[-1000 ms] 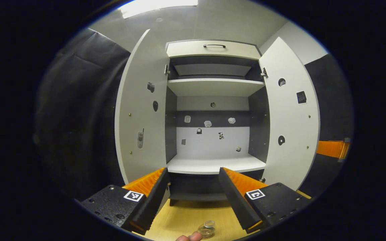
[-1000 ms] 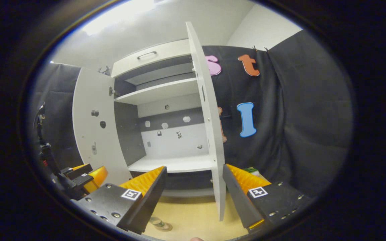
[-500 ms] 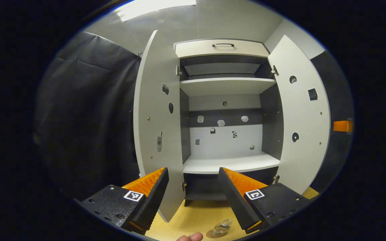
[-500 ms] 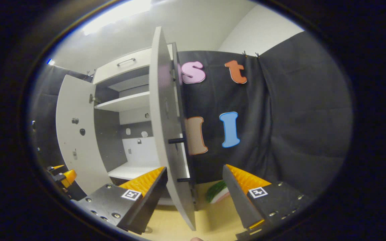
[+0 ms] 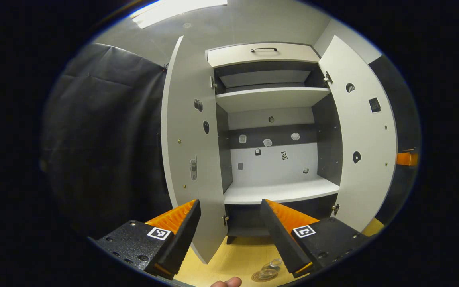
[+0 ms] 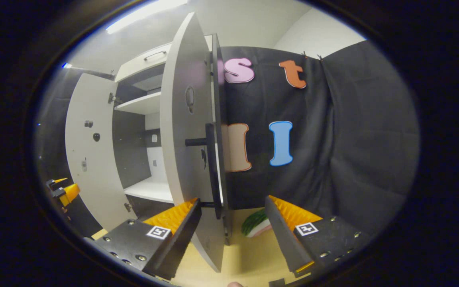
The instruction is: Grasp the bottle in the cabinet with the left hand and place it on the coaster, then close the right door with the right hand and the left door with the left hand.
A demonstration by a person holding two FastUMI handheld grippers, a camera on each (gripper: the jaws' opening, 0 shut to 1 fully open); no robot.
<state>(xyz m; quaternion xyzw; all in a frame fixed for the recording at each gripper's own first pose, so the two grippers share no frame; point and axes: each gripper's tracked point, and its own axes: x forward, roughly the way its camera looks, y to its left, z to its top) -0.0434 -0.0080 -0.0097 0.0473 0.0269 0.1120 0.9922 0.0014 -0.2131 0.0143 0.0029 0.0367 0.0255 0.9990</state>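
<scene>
The bottle (image 5: 270,270) stands on the coaster (image 5: 259,277) on the wooden table (image 5: 233,259), low in the left gripper view just ahead of the cabinet (image 5: 273,131), whose shelves are bare. The left gripper (image 5: 229,223) hangs before the cabinet with its fingers wide apart, holding and touching nothing. The right gripper (image 6: 232,219) also has its fingers spread and grips nothing; the right door (image 6: 185,131) and its dark handle (image 6: 210,167) rise just ahead of its left finger, though contact cannot be told. Compared with a second ago, this door has swung partway toward shut. The left door (image 5: 187,159) stands open. A green-and-white object (image 6: 256,224) lies beside the cabinet.
</scene>
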